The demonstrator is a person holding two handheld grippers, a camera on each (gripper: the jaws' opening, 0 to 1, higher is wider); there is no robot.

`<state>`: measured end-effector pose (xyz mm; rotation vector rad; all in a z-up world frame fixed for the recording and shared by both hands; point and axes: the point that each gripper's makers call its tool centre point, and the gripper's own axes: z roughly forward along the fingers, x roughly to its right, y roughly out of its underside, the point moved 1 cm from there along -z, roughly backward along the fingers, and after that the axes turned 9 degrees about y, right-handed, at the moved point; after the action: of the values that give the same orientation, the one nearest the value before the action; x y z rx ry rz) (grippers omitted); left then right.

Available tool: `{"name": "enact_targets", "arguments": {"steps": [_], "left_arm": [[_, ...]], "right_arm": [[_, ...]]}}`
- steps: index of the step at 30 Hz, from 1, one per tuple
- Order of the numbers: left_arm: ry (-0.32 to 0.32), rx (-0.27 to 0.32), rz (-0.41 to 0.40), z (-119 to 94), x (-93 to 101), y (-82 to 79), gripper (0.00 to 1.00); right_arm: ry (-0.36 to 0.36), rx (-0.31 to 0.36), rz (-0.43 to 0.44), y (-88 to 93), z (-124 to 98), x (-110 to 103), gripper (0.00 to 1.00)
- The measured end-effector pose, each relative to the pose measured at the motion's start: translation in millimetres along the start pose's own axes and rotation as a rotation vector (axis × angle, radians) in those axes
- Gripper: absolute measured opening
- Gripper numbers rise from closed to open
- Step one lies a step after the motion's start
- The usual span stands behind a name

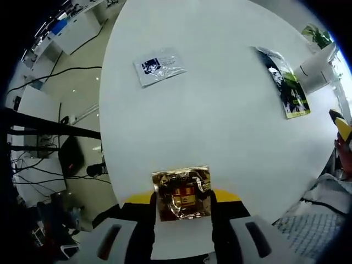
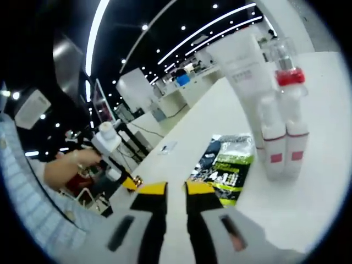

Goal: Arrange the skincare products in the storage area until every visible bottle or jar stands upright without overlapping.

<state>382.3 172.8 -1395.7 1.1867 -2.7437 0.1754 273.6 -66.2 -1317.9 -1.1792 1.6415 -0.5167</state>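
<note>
1. Here, in the left gripper view, a gold foil sachet (image 1: 182,193) is being gripped between the jaws of the left gripper (image 1: 182,212), which are closed against its two side edges; it is being held low over the near edge of the round white table (image 1: 220,126).
2. Two more flat packets are being left lying on that table: a silver sachet (image 1: 159,66) towards the far side and a dark, green-printed sachet (image 1: 286,82) off to the right, well apart from each other and from the gold one.
3. Flat sachets are not being counted here as bottles or jars, so whether they belong in the final arrangement is being left as a judgement; their print is too small to be read.
4. In the right gripper view, the right gripper (image 2: 176,195) is being held with its jaws nearly together and nothing between them, low over the table.
5. A white tube (image 2: 245,66) and two small pink-banded bottles (image 2: 283,137) are being seen standing upright, touching or just beside one another; which is overlapping which cannot be told. A clear bottle with a red collar (image 2: 287,66) is rising behind them.
6. The dark green sachet (image 2: 225,159) is lying flat just beside them.
7. The upright part is being judged largely done; the tops of the tube and clear bottle are being cut off, and the storage area's limits are not being made out.
</note>
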Motion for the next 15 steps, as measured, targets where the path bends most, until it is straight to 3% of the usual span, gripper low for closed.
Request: {"name": "enact_targets", "arguments": {"steps": [15], "left_arm": [[-0.005, -0.026, -0.060, 0.3, -0.5, -1.7, 0.41]], "right_arm": [[0.028, -0.007, -0.029, 0.7, -2.6, 6.3, 0.10]]}}
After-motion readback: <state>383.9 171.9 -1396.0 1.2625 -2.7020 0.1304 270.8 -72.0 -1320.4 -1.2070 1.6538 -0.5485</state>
